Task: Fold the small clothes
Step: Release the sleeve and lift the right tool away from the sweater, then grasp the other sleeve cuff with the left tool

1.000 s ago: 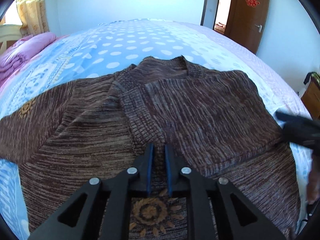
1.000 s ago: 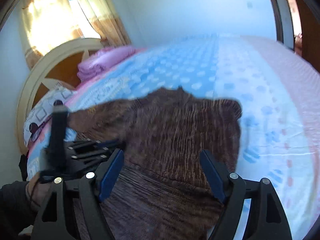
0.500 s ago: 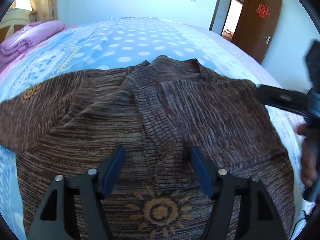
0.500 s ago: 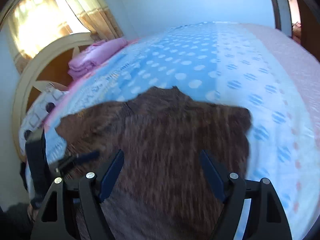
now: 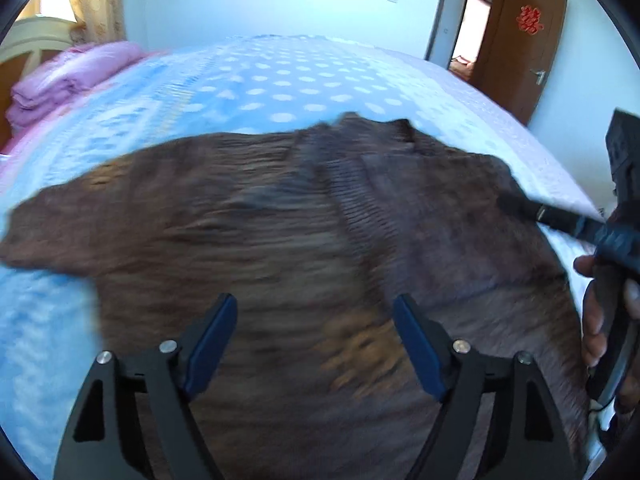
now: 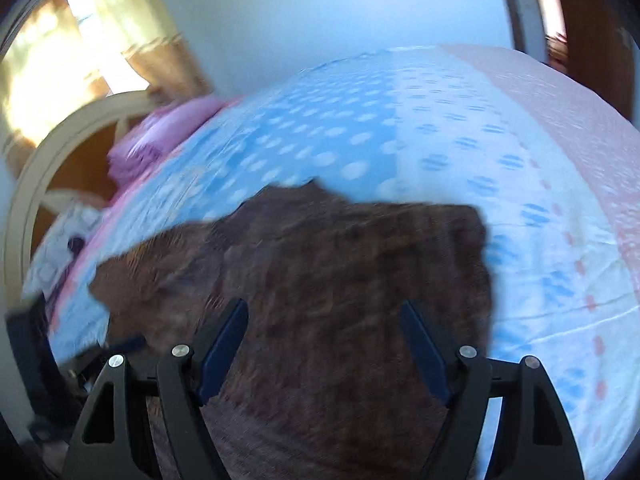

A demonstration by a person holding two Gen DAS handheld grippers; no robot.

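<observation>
Fingers (image 5: 212,336) of left gripper (image 5: 314,340) and right gripper (image 6: 324,344) spread wide, empty, above brown striped knit sweater (image 5: 280,220) on blue dotted bed (image 5: 280,80).

Right gripper (image 6: 323,344), jaws spread wide, above a brown knitted sweater (image 6: 320,264) lying on a blue dotted bed (image 6: 520,184); pink bedding (image 6: 160,140) beyond.

the sweater (image 5: 304,240) is a coarse ribbed knit, matt brown. the bedsheet (image 5: 280,80) looks like smooth printed cotton, the door (image 5: 520,40) like glossy varnished wood.
</observation>
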